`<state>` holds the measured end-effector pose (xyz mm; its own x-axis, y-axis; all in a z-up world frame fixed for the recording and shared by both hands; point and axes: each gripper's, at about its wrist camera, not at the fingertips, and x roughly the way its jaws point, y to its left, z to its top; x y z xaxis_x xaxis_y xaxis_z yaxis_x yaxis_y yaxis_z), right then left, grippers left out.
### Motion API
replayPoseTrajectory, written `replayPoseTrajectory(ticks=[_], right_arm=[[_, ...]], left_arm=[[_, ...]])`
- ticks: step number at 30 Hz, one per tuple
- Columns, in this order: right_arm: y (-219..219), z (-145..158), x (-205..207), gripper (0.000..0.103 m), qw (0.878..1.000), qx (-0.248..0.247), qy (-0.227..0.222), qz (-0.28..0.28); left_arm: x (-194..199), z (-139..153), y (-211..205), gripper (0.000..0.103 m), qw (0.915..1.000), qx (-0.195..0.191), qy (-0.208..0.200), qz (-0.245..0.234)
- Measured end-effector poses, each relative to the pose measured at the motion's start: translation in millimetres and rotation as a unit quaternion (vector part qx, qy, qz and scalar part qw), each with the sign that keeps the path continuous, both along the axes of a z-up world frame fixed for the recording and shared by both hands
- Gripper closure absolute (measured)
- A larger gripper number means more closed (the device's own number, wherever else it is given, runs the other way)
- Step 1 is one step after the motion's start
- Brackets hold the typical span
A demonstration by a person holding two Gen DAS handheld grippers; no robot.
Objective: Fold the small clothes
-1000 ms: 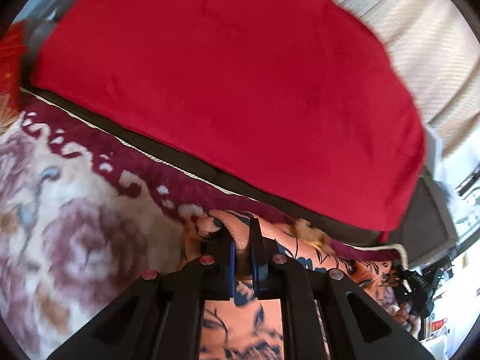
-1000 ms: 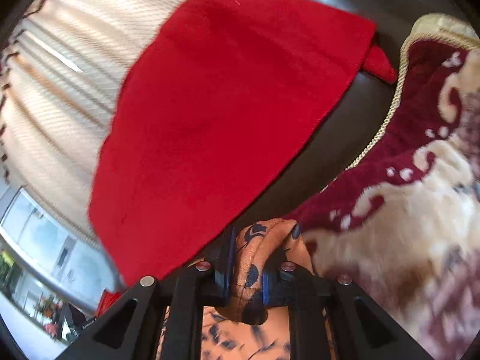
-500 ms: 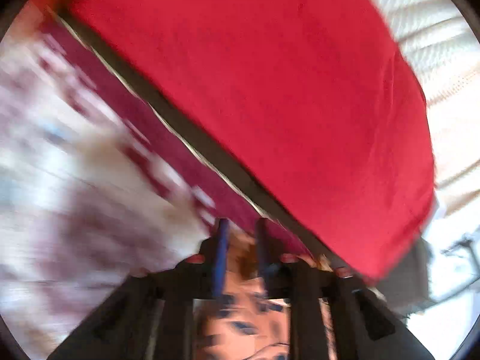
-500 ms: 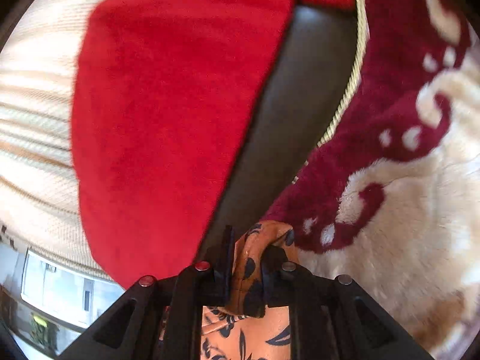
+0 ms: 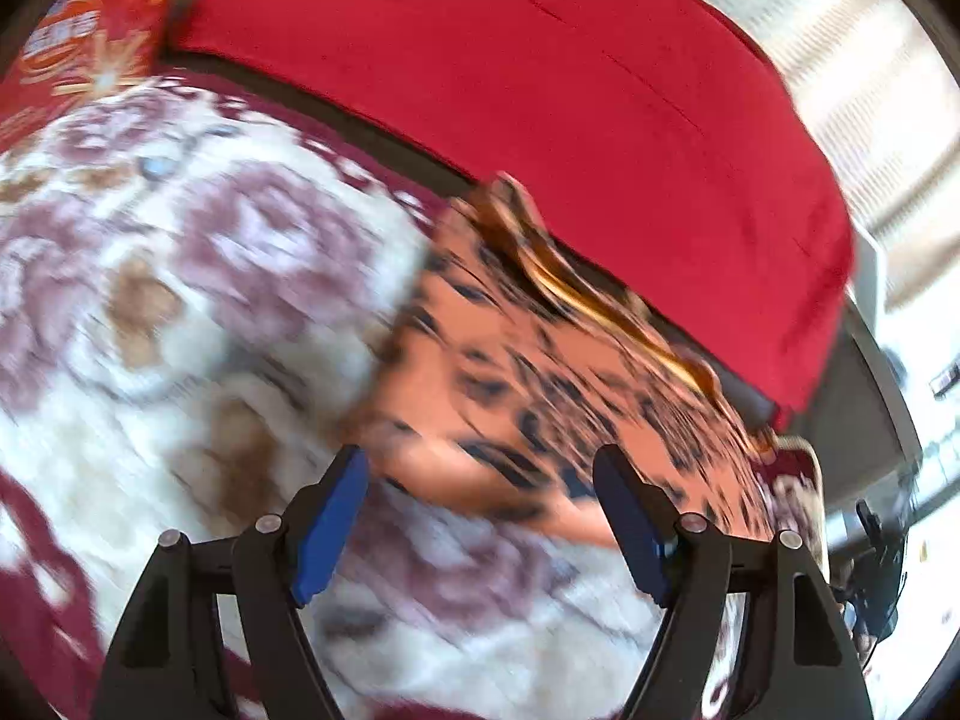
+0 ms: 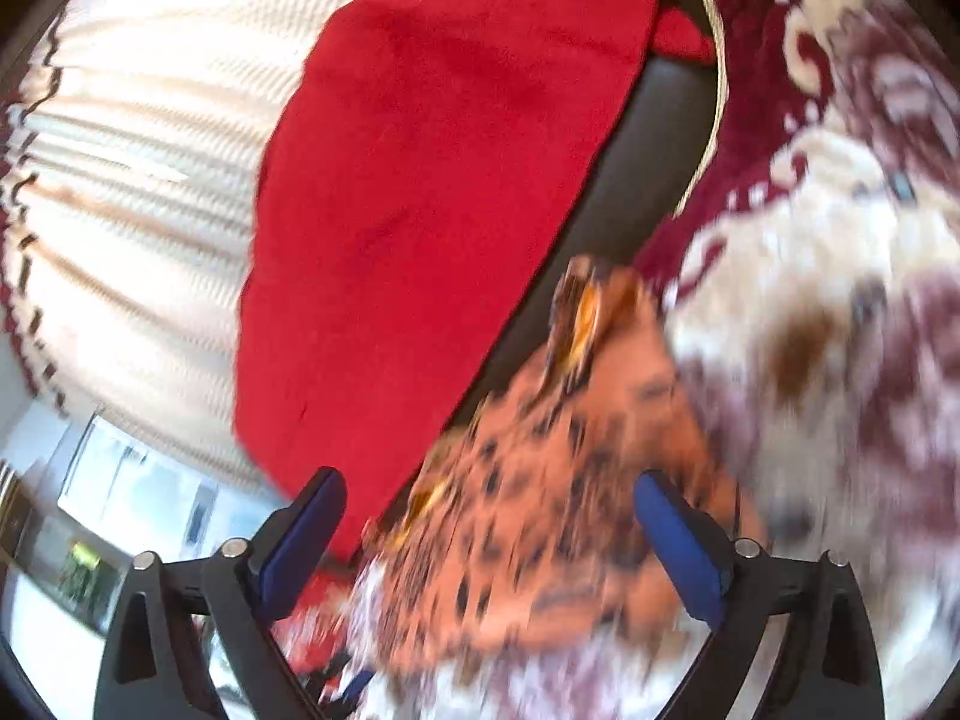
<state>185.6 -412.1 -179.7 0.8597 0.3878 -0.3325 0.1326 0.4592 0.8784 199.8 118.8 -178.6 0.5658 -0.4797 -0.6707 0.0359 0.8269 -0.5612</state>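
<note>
Change: a second ago both my grippers were pinching the orange garment's edge; now their jaws have just been opening and I am letting it go.
Left gripper [image 5: 480, 510]: I am holding it wide open, cloth beyond the pads, untouched.
Right gripper [image 6: 489, 531]: I am holding it spread wide, nothing clamped.
Orange patterned garment [image 5: 540, 372]: lying blurred on the floral blanket [image 5: 180, 276], long axis running along the near edge of the red cloth [image 5: 540, 90], far edge rumpled upward.
</note>
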Motion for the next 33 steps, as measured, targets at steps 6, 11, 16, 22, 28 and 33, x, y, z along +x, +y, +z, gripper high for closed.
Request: replayPoseTrajectory(ticks=[6,11,16,22,28,33], right_arm=[[36,-41,-21,0.021,0.995,0.088,0.034,0.034],[44,-82,17,0.025,0.985,0.141,0.092,0.024],[51,-93,48,0.026,0.988,0.115,0.102,-0.006],[66,-78,47,0.079,0.994,0.008,0.104,-0.022],[96,-13,5,0.084,0.992,-0.119,0.002,-0.035],[95,-19,-45,0.084,0.993,-0.117,0.020,0.005]], left_arm=[[12,-42,-15,0.025,0.9889,-0.116,0.092,0.001],[37,-65,-3,0.025,0.9730,-0.185,0.122,0.064],[59,-68,6,0.052,0.9698,-0.200,0.104,0.094],[52,-38,-9,0.078,0.9863,-0.142,0.045,0.072],[2,19,-3,0.080,0.9915,-0.128,-0.018,0.017],[-20,-10,10,0.068,0.9982,-0.033,0.048,-0.013]])
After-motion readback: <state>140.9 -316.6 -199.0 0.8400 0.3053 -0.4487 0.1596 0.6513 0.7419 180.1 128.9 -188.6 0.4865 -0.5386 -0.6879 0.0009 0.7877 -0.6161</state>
